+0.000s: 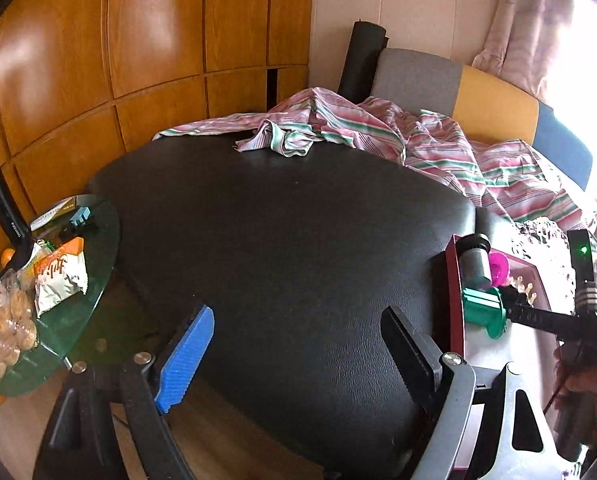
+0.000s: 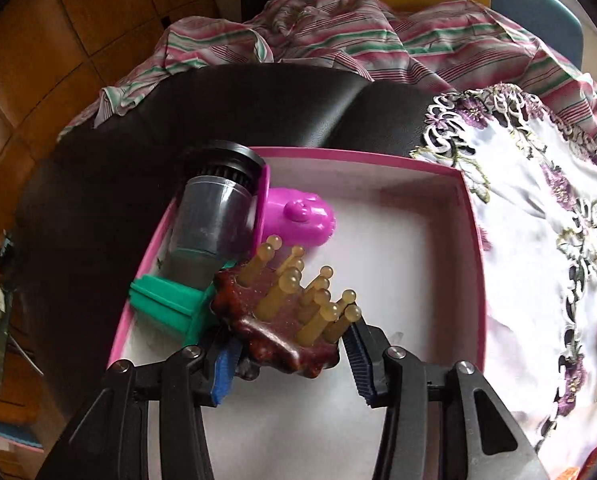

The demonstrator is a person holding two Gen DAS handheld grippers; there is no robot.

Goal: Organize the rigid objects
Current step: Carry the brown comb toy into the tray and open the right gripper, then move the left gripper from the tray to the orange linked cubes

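L wrist view: left gripper is hovering w/ jaws wide apart, nothing btwn them, over a black leather seat that's filling the space ahead. Wooden panel wall is standing beyond and to the L. Striped cloth is lying crumpled at the far edge of the seat, running off to the R. Glass side table is sitting to the L of the gripper, carrying 1 snack packet and a bag of nuts. To the R, 1 pink box is resting on the seat edge; right gripper is reaching into it.

R wrist view: right gripper is clamping on the massage brush, brown base w/ amber knobbed pegs pointing up, low over the box's near-L part. Pink box is sitting open ahead, white inside. Counting in it: 1 grey cylinder w/ black cap leaning over the L wall, 1 green spool just L of the fingers, 1 magenta plastic piece ahead. Embroidered white cloth is spreading to the R of the box; black seat beyond it.
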